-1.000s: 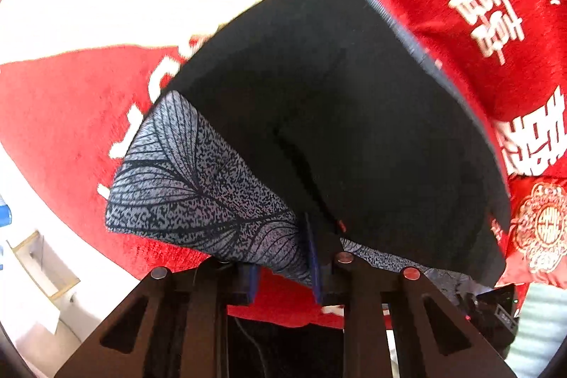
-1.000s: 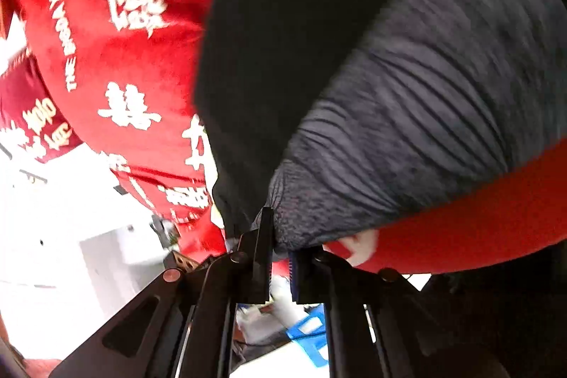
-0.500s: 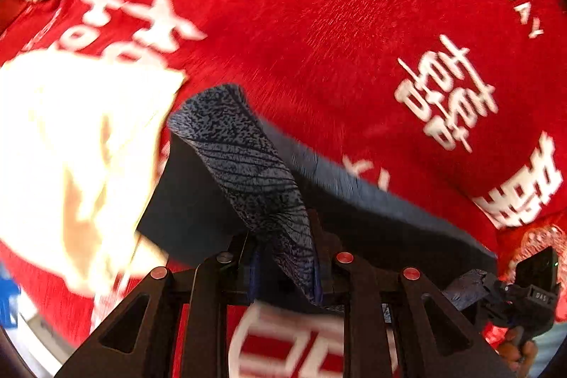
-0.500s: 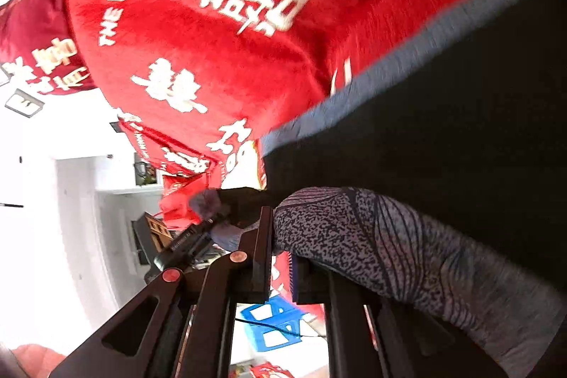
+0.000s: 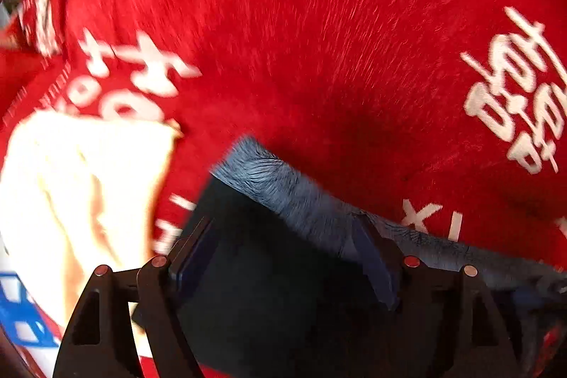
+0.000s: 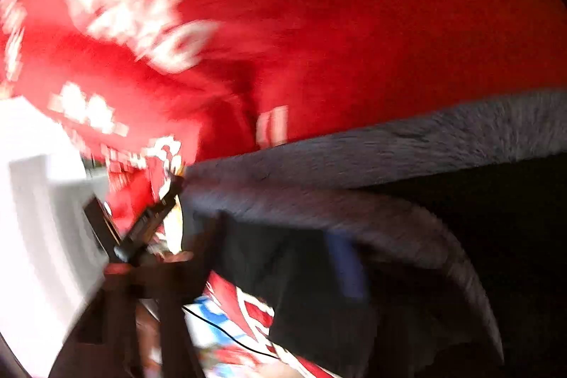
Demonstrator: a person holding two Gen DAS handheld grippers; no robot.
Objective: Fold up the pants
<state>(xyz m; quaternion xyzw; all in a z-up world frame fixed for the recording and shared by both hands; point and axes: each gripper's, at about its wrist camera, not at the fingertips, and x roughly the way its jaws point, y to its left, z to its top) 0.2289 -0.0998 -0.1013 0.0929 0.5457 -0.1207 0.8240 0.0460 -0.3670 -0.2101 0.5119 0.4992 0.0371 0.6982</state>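
The dark pants [image 5: 283, 289], with a grey-blue patterned band [image 5: 276, 183] along one edge, lie on a red cloth with white characters [image 5: 319, 41]. My left gripper [image 5: 280, 247] is open just above the pants, and the fabric lies loose between its spread fingers [image 5: 372, 257]. In the blurred right wrist view the pants [image 6: 389, 172] lie folded on the red cloth [image 6: 354, 23]. My right gripper [image 6: 276, 243] is open, with its fingers [image 6: 343, 257] set wide apart over the dark fabric.
A cream-white cloth [image 5: 78, 193] lies to the left of the pants. The other gripper [image 6: 149, 218] shows at the left of the right wrist view. A white surface [image 6: 39, 222] and a thin black cable [image 6: 226, 332] lie beyond the red cloth's edge.
Both grippers carried the pants' edge down onto the red cloth and then opened. The fabric they pinched now lies loose on the folded pants.
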